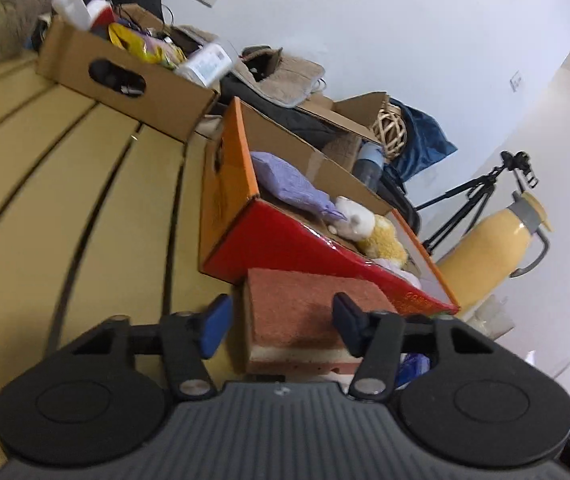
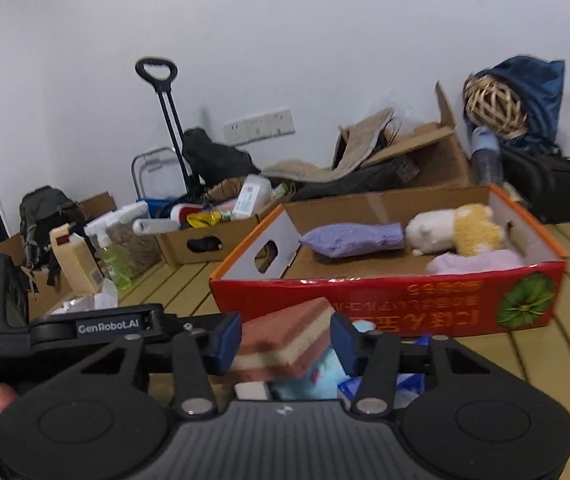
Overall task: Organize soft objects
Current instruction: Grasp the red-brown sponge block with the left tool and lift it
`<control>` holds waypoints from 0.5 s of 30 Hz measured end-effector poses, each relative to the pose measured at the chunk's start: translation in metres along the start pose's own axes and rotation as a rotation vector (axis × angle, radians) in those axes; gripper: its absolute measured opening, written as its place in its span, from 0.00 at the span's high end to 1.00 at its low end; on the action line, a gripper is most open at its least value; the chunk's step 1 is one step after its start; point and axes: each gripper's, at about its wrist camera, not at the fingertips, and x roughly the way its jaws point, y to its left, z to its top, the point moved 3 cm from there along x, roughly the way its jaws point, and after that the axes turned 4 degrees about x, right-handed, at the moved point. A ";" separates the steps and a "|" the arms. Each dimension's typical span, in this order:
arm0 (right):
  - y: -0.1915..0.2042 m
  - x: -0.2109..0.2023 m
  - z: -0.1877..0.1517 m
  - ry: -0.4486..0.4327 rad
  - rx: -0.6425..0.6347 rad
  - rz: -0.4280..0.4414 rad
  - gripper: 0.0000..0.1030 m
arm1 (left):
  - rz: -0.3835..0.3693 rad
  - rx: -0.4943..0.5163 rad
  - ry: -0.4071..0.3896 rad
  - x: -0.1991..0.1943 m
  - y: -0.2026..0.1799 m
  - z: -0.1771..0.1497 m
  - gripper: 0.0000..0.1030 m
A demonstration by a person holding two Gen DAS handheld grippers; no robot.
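Soft purple pouch (image 2: 351, 238) and plush toy (image 2: 455, 228) already lie in the red box (image 2: 385, 300) at centre right, while both the left gripper (image 1: 281, 326) and right gripper (image 2: 285, 342) clamp one sponge (image 2: 285, 340) at lower centre, not yet boxed.

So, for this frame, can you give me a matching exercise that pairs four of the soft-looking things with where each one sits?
Things:
1. sponge
2. purple pouch
3. white and yellow plush toy
4. wicker ball

Places:
a. against the blue cloth by the wall
b. outside the red box, in front of it
c. in the red box, nearer the end with the handle hole
d. in the red box, beside the pink cloth

Pairs: 1-b, 2-c, 3-d, 4-a
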 end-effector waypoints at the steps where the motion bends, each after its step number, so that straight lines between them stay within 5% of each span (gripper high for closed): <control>1: -0.002 0.006 -0.001 0.008 0.015 0.013 0.60 | -0.017 -0.015 0.003 0.000 0.002 0.000 0.53; 8: -0.018 0.023 -0.006 0.044 0.141 0.053 0.66 | -0.052 -0.059 -0.027 -0.008 0.006 0.001 0.70; 15: -0.008 -0.026 -0.004 0.005 0.160 0.120 0.72 | 0.007 0.049 -0.155 -0.084 -0.055 -0.013 0.71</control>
